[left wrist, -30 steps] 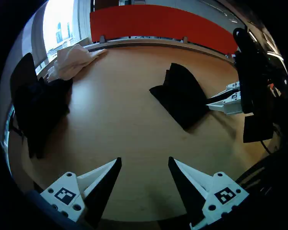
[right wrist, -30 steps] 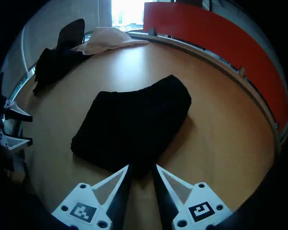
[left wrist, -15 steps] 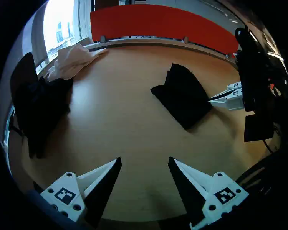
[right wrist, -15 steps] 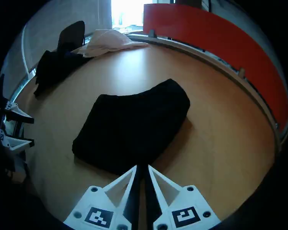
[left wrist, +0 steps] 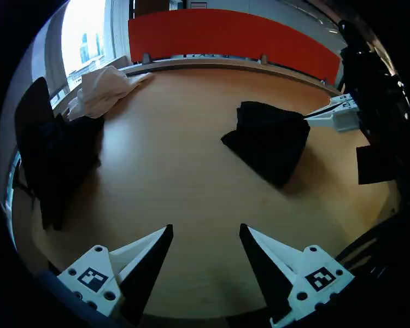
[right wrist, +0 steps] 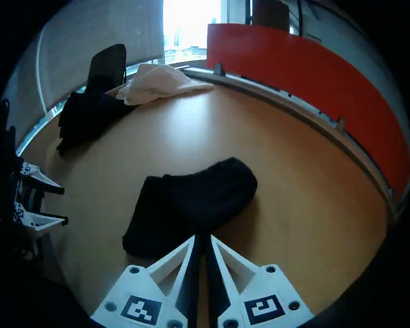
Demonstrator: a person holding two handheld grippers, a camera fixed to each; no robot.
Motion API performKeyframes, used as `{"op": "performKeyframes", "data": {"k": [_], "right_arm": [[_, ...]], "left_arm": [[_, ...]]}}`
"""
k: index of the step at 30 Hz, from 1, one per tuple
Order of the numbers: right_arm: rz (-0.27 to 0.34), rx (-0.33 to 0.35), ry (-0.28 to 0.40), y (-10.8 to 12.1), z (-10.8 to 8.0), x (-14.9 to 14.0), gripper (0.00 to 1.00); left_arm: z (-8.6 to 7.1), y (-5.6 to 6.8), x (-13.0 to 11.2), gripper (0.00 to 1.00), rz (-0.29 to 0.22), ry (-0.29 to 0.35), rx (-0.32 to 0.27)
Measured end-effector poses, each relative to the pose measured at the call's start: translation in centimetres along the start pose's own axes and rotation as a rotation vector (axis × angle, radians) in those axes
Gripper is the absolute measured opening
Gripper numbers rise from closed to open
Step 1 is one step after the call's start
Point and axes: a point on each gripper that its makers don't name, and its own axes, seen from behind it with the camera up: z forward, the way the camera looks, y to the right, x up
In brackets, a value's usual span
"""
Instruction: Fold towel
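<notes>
Towel [right wrist: 202, 199] of black cloth sits bunched on the wooden bench [right wrist: 292, 208], straight ahead of your right claw [right wrist: 202, 243], whose two fingers are pressed together on the cloth's near edge. In the left gripper view that claw reaches in roughly level from the right, and the pinched edge is raised off the bench while the rest sags down to the wood. Your left claw [left wrist: 205, 232] hovers low over bare bench, well apart from the towel, its fingers spread wide and gripping nothing. A white cloth [left wrist: 104, 87] and a heap of dark garments [left wrist: 54, 147] lie near the far corner, before a red panel [left wrist: 227, 33].
</notes>
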Motion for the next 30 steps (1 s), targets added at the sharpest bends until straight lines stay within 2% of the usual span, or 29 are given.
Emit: {"op": "performKeyframes", "data": {"k": [5,12,21,30], "right_arm": [[-0.052,-0.003,0.044,1.3,-1.8,3.5,0.06],[-0.176,-0.037,0.084,3.6,-4.9,7.5,0.06],[-0.311,-0.114,0.059,7.0,-8.0,9.0,0.06],[-0.346,-0.211,0.074,10.2,-9.4,10.1,0.06]], "left_arm": [[0.0,0.1,0.5,0.9,0.003,0.01,-0.002],[0.1,0.4,1.3,0.9,0.012,0.026,-0.009],[0.3,1.1,2.4,0.9,0.03,0.044,-0.023],[0.5,1.5,3.0,0.9,0.043,0.05,-0.03]]}}
